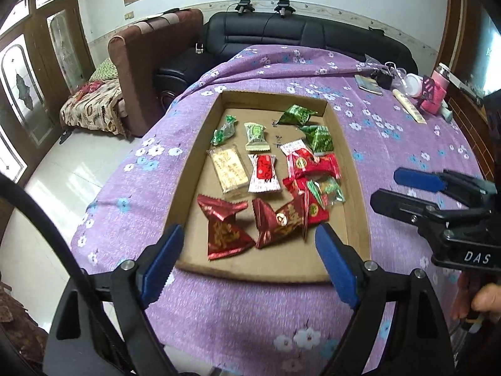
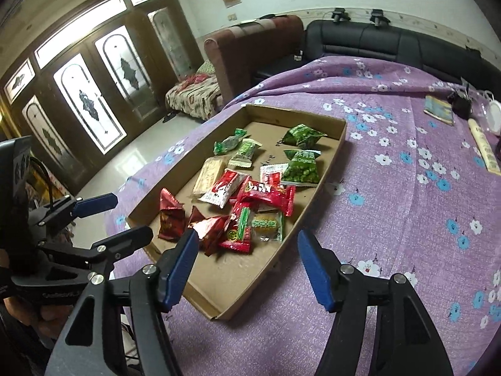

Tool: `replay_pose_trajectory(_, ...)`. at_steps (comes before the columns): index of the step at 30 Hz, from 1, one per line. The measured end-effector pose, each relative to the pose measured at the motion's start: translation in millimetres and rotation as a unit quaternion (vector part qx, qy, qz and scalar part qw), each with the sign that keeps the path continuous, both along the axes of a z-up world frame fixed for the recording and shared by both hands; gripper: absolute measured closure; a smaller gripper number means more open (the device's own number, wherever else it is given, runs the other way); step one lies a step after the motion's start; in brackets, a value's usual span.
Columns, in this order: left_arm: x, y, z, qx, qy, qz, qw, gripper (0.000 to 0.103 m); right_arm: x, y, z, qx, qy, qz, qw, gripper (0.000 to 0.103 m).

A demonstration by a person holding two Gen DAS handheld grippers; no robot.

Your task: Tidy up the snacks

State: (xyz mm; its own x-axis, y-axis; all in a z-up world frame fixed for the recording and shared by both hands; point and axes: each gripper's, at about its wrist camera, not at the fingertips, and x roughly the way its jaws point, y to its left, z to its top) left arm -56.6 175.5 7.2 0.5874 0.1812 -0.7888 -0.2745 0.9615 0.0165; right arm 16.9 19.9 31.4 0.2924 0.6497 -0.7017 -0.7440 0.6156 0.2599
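A shallow cardboard tray (image 1: 200,131) (image 2: 316,200) lies on the purple flowered tablecloth and holds several wrapped snacks. Green packets (image 1: 296,114) (image 2: 302,136) lie at its far end, red packets (image 1: 225,228) (image 2: 170,219) and a beige bar (image 1: 228,169) (image 2: 209,175) nearer me. My left gripper (image 1: 250,238) is open and empty, hovering at the tray's near edge; it also shows in the right wrist view (image 2: 125,216). My right gripper (image 2: 247,244) is open and empty above the tray's near corner; it shows at the right of the left wrist view (image 1: 388,188).
Small items crowd the table's far right: a booklet (image 1: 369,84), a pink bottle (image 1: 435,91), a white cup (image 1: 415,84), a flat stick (image 1: 410,108). A black sofa (image 1: 281,31) and a brown armchair (image 1: 150,53) stand behind. The table edge drops off at left.
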Motion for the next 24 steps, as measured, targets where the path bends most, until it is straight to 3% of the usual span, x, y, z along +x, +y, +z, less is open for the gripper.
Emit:
replay_pose_trajectory(13, -33, 2, 17, -0.001, -0.045, 0.002, 0.9990, 0.016, -22, 3, 10, -0.005, -0.028, 0.018, 0.999, 0.032)
replay_pose_trajectory(24, -55, 1, 17, 0.011, -0.052, 0.009, 0.9986, 0.016, -32, 11, 10, -0.017, -0.048, 0.037, 0.998, 0.032)
